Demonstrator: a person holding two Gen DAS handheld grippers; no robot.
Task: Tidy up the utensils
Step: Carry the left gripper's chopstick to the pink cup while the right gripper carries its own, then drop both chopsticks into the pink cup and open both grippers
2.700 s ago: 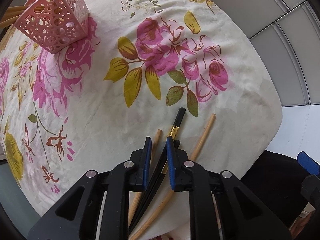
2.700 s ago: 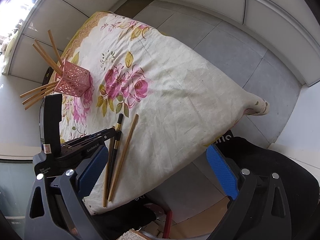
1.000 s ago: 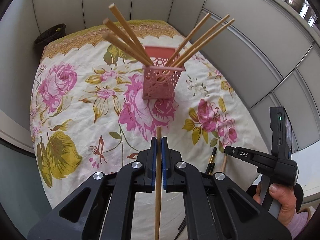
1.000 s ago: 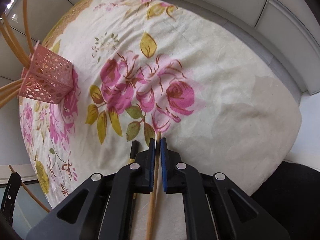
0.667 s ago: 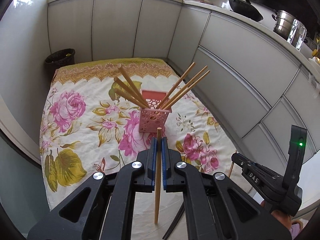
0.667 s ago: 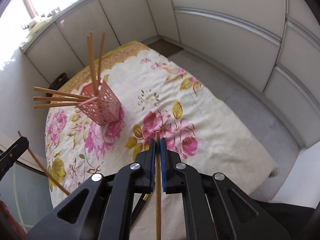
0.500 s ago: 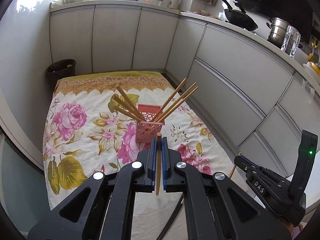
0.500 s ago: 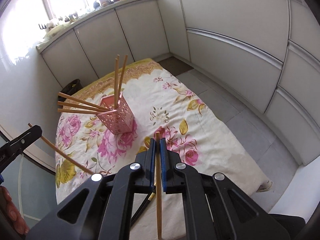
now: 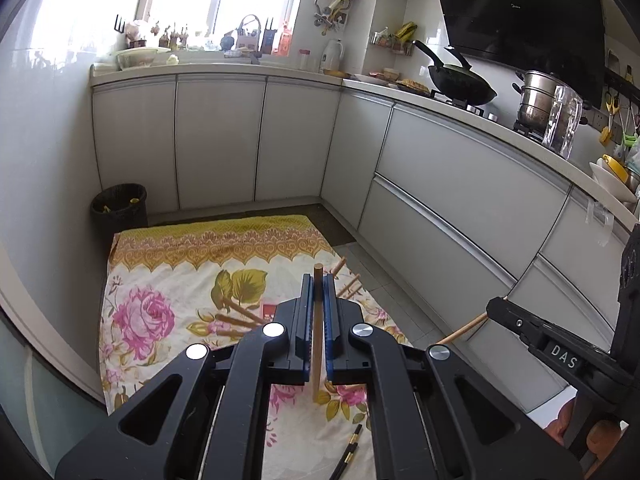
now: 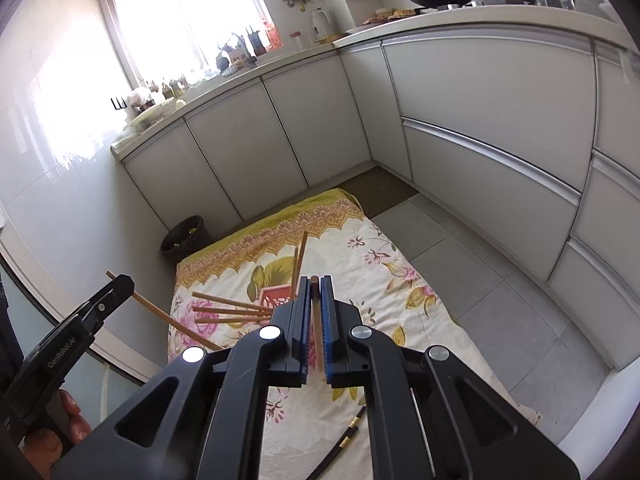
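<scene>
Left wrist view: left gripper (image 9: 317, 280) clamps a wooden chopstick (image 9: 317, 344).

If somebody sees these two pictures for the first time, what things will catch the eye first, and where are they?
In each view, the nearest thing is a black gripper with its jaws shut on one wooden chopstick: the left gripper and the right gripper. Below them lies a flowered cloth on the kitchen floor, with a pink holder full of fanned-out chopsticks. A black chopstick lies on the near end of the cloth.
</scene>
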